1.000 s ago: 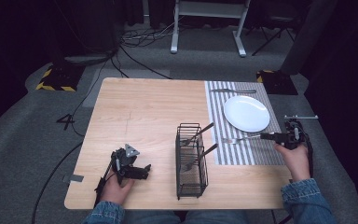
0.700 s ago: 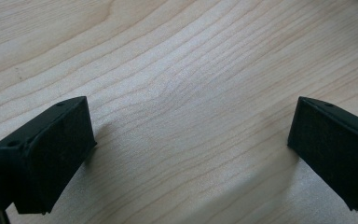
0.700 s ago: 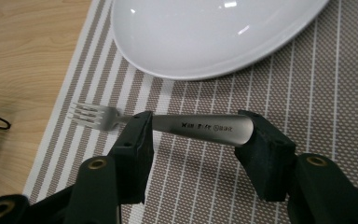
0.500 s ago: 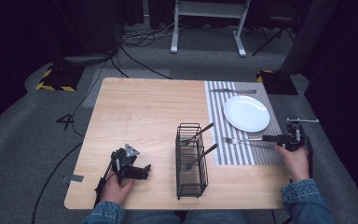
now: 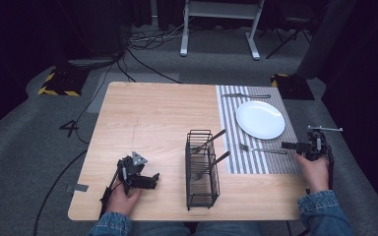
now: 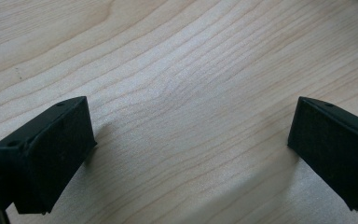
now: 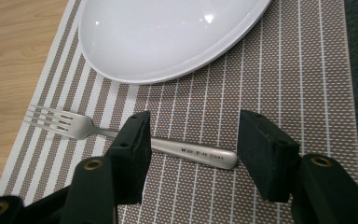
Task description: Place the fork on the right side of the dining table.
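A dark room with grey carpet surrounds my pale wooden table (image 5: 152, 118). From above, my left gripper (image 5: 147, 180) rests near the front left corner, with bare wood all around it. A black wire basket (image 5: 200, 168) stands mid-table with utensils in it. My right gripper (image 5: 290, 145) sits at the right edge of the striped placemat (image 5: 231, 123), just beyond the handle of the fork (image 5: 261, 149), which lies below the white plate (image 5: 260, 119).

In the left gripper view, my fingers (image 6: 46, 149) are spread wide over bare wood, holding nothing.

In the right gripper view, my fingers (image 7: 133, 144) stand apart on either side of the fork's (image 7: 121, 135) handle, which lies flat on the mat; its stamped lettering is too small to read.
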`<state>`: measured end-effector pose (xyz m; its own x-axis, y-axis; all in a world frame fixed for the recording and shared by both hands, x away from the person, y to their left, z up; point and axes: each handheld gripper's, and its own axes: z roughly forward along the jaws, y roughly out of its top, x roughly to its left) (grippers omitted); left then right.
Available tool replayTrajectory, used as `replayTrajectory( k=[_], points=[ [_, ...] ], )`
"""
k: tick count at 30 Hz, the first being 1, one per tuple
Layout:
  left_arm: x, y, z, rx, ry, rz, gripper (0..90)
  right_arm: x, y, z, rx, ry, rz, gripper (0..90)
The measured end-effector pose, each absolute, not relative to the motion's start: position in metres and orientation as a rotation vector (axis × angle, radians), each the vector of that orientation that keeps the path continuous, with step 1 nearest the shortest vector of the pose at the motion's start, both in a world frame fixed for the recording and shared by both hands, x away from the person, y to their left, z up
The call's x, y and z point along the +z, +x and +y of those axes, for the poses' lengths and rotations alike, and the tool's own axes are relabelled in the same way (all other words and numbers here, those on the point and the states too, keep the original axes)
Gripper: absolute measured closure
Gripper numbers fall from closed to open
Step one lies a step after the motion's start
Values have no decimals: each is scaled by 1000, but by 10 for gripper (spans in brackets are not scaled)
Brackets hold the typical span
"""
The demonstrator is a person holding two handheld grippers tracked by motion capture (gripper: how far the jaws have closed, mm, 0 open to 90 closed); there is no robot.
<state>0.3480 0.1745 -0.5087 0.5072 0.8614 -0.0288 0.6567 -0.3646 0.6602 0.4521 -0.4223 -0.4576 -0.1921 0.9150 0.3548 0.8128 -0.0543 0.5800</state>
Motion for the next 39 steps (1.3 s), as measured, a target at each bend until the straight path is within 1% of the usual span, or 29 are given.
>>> replayTrajectory(
  k=[8,14,23,32,39],
  points=[
    [-509,348,175,431,2136,1236,4,-454,443,-420,1000,1799,2069,442],
    [-509,348,175,431,2136,1236,4,-463,442,-420,812,1786,2068,454],
    [-509,348,175,431,2135,1236,4,-475,443,-404,582,1620,2132,454],
    [-509,348,175,431,2135,1236,3,-479,449,-403,544,1570,2091,425],
    [-509,348,175,431,2135,1236,4,-481,454,-402,543,1550,2050,428]
  ],
)
